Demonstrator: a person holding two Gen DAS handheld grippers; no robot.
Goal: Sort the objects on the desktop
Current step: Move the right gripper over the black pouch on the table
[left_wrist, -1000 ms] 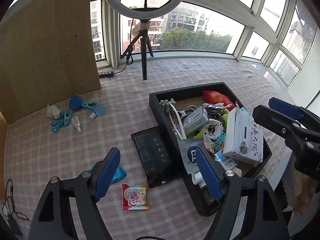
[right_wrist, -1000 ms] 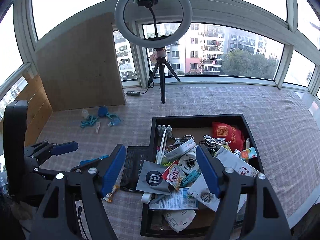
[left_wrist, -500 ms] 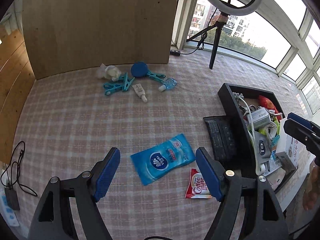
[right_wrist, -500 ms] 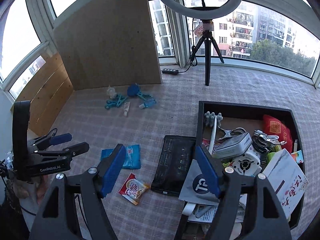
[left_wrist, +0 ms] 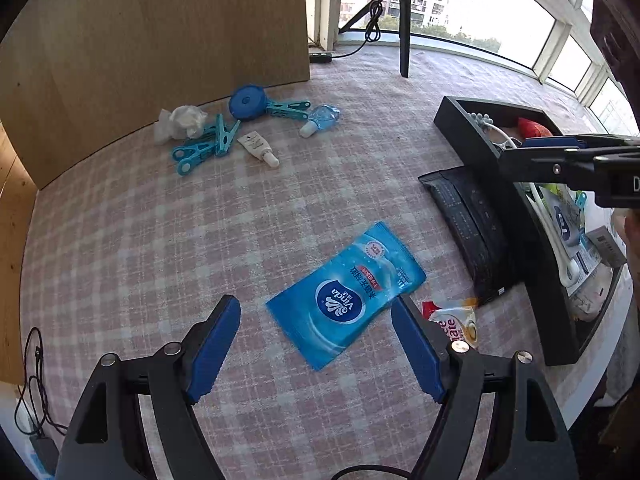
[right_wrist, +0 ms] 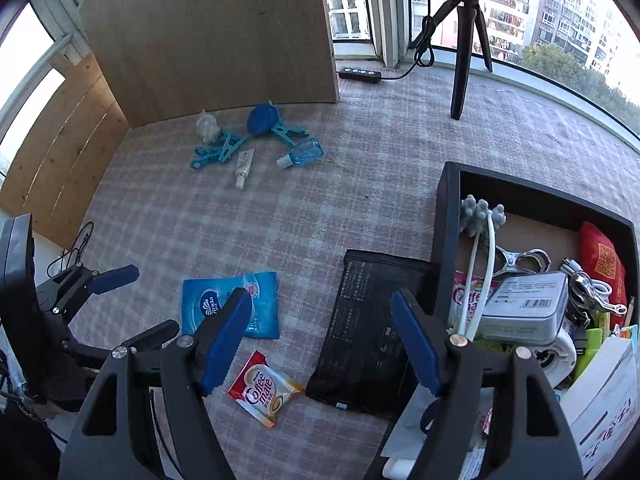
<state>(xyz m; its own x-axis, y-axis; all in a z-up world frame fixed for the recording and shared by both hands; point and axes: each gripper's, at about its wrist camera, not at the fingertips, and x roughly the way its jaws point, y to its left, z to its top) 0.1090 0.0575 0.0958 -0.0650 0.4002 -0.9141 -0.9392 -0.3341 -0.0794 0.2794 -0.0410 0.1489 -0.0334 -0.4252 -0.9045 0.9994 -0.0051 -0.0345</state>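
Observation:
My left gripper (left_wrist: 316, 344) is open and empty, low over the checked cloth, with a blue Vinda tissue pack (left_wrist: 346, 294) lying between and just ahead of its fingertips. My right gripper (right_wrist: 322, 340) is open and empty above a Coffee-mate sachet (right_wrist: 264, 390) and a black pouch (right_wrist: 372, 332). The tissue pack also shows in the right wrist view (right_wrist: 230, 304). A black tray (right_wrist: 446, 216) full of mixed items stands at the right. The left gripper appears in the right wrist view (right_wrist: 116, 304) at the left edge.
Blue clothespins (left_wrist: 204, 146), a blue round lid (left_wrist: 248, 102), a small tube (left_wrist: 258, 148), a small blue bottle (left_wrist: 320, 118) and crumpled plastic (left_wrist: 178, 122) lie by a wooden board (left_wrist: 160, 40). A tripod (right_wrist: 464, 48) and power strip (right_wrist: 360, 74) stand at the back.
My left gripper has swung left and down from the tray toward the tissue pack. My right gripper has turned left and lowered over the sachet and black pouch. Both stay open.

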